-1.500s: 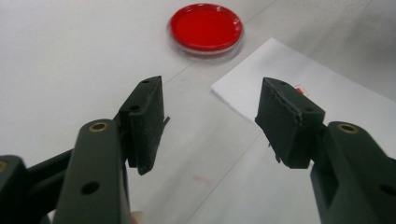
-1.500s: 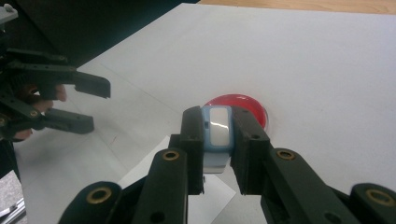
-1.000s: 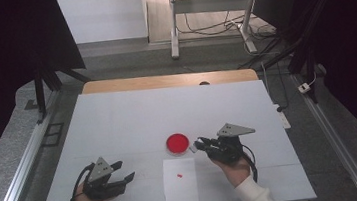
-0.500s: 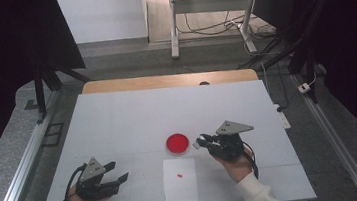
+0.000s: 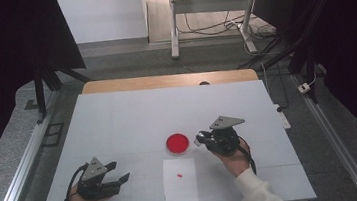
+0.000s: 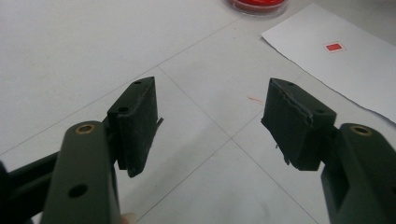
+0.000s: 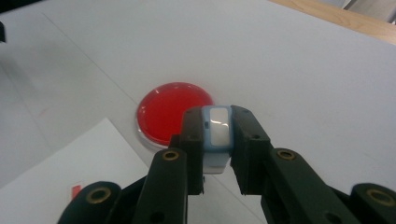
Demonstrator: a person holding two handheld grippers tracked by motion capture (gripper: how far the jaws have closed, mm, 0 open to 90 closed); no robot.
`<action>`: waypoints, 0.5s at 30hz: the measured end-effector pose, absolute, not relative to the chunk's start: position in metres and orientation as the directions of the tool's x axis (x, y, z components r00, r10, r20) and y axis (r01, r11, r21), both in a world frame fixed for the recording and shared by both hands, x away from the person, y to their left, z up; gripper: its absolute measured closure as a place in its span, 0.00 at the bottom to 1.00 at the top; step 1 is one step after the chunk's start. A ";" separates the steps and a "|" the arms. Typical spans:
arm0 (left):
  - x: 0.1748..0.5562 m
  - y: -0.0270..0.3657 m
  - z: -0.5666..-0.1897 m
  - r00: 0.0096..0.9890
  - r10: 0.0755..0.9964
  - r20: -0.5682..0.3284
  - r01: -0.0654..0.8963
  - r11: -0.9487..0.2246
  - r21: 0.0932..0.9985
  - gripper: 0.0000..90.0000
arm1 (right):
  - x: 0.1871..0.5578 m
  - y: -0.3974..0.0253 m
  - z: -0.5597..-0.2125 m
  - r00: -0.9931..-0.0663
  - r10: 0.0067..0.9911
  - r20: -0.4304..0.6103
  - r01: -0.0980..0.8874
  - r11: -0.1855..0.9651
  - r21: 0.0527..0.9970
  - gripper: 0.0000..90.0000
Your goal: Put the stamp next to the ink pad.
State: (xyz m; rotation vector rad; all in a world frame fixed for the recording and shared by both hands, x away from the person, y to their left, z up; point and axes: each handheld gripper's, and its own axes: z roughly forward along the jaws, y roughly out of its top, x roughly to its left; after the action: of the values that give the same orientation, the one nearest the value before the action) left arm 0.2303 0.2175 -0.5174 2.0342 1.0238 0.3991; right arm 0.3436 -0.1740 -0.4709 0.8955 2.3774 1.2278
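A round red dish (image 5: 177, 143) sits mid-table, with a white paper sheet (image 5: 180, 181) just in front of it; the sheet bears a small red mark (image 5: 180, 174). My right gripper (image 5: 202, 140) hovers right of the dish, shut on a small light-blue block with a white face (image 7: 217, 134). In the right gripper view the red dish (image 7: 172, 112) lies just beyond the held block. My left gripper (image 5: 119, 170) rests open at the near left, its jaws wide apart (image 6: 210, 121) with nothing between them. Past them lie the paper (image 6: 345, 70) and its red mark (image 6: 334, 46).
The white table (image 5: 133, 120) ends in a wooden strip (image 5: 164, 81) at the far edge. Metal rails run along both sides of it. Beyond the table stand desk legs and cables on the floor.
The left gripper has slid slightly left near the front edge and stays open. The right gripper has edged a little farther from me, still shut on the block.
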 end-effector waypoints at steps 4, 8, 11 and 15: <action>0.231 0.217 -0.518 0.620 0.781 -0.072 0.526 -0.346 0.777 0.39 | 0.351 -0.170 -0.474 -0.754 0.657 -0.021 0.390 0.473 0.790 0.84; 0.232 0.217 -0.519 0.622 0.779 -0.073 0.532 -0.352 0.770 0.39 | 0.358 -0.169 -0.479 -0.752 0.659 -0.025 0.407 0.494 0.768 0.84; 0.232 0.217 -0.520 0.622 0.780 -0.072 0.535 -0.355 0.767 0.38 | 0.362 -0.169 -0.482 -0.749 0.662 -0.029 0.414 0.502 0.759 0.83; 0.232 0.217 -0.520 0.622 0.780 -0.071 0.537 -0.358 0.764 0.38 | 0.366 -0.166 -0.485 -0.751 0.660 -0.029 0.419 0.510 0.751 0.83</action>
State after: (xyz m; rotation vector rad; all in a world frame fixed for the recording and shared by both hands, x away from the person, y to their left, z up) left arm 0.2324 0.2171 -0.5202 2.0533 1.0308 0.3905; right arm 0.3661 -0.1662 -0.4848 0.9030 2.4444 1.0896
